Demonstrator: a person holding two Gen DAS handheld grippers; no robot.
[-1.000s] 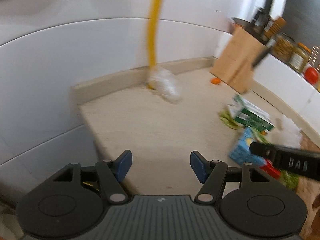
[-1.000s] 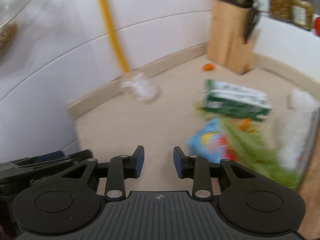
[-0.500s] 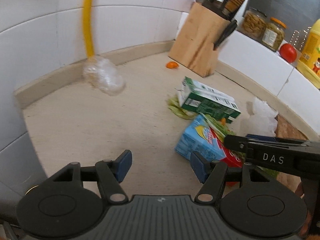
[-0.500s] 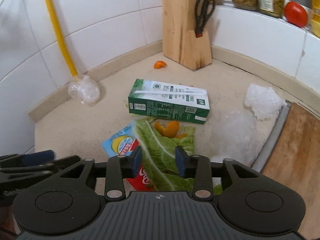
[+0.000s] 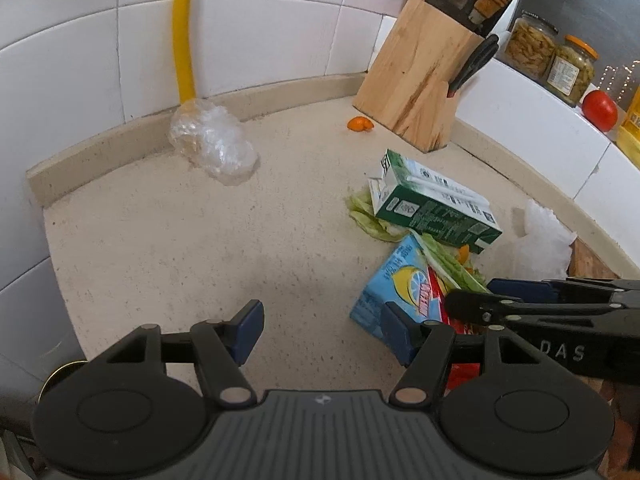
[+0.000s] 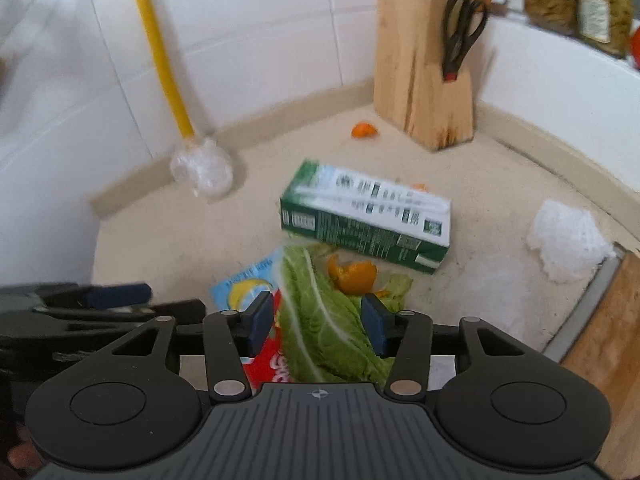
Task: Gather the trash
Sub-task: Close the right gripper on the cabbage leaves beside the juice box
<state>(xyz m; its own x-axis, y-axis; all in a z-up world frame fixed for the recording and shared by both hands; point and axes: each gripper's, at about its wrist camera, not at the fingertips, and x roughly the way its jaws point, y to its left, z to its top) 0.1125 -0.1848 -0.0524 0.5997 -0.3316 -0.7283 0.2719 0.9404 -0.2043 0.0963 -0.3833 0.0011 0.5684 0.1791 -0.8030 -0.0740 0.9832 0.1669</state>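
Hovering over limp lettuce leaf (image 6: 320, 320) on bench (image 6: 200, 240).
Right tool (image 6: 318, 320) opening, empty; left tool (image 5: 320, 330) open, empty. Light, floppy; best pinched at stiff rib.

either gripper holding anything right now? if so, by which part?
Nothing held. The left gripper is open over bare counter. The right gripper has its jaws opening, straddling the lettuce leaf, pads not pressing on it.
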